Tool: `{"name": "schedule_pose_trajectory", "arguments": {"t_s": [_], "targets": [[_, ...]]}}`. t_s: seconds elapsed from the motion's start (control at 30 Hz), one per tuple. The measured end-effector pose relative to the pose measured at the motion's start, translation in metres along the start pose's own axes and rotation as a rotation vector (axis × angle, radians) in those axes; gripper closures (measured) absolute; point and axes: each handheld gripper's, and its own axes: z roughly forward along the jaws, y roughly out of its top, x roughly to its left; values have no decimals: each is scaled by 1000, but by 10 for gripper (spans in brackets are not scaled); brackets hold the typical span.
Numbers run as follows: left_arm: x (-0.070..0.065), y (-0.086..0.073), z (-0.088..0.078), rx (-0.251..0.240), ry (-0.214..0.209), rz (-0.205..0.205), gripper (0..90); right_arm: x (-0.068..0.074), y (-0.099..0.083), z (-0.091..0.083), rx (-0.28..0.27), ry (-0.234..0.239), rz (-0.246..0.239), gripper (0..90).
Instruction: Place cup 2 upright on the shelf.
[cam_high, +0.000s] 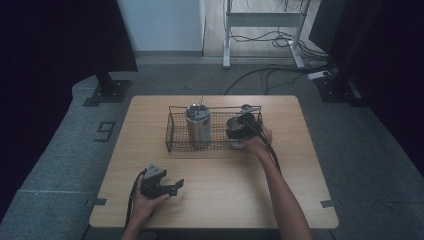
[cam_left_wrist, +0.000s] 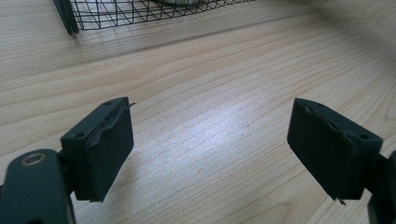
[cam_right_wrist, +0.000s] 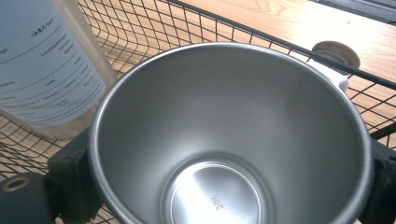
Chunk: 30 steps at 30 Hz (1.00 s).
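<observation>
A wire basket (cam_high: 172, 131) sits on the far half of a light wooden table (cam_high: 215, 200), and a tall metal canister (cam_high: 198, 125) with a printed label stands upright inside it toward the left. The right gripper (cam_high: 239, 131) reaches over the basket's right end, held by the person's right hand (cam_high: 259, 141), with the forearm stretching back toward the near edge of the table. In the right gripper view, its two black jaws sit on either side of a steel cup (cam_right_wrist: 229, 140), pinching the cup's outer wall from left and right just below the rim; the cup is upright, mouth open toward the camera, and its inside is bare with a small marking on the bottom. The cup lies within the basket's mesh walls, just beside the labelled canister (cam_right_wrist: 46, 60), though whether it rests on the basket floor cannot be told. Beyond the cup, outside the basket's far wire, a small white object with a brown round top (cam_right_wrist: 335, 58) shows on the table. The left gripper (cam_high: 167, 189) rests low over the near left part of the table in the person's left hand (cam_high: 145, 205), well apart from the basket. In the left gripper view, its jaws are spread wide with bare wood between them, and the basket's corner (cam_left_wrist: 74, 18) shows at the top.
</observation>
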Motion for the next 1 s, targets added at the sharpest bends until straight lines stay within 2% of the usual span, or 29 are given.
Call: {"name": "schedule_pose_trajectory", "arguments": {"t_s": [0.53, 1.0], "targets": [[0, 0, 0, -2, 0, 0, 147, -2, 0, -2, 23, 4, 8, 62], [-1, 0, 1, 2, -7, 2, 148, 0, -2, -6, 61, -18, -25, 50]]}}
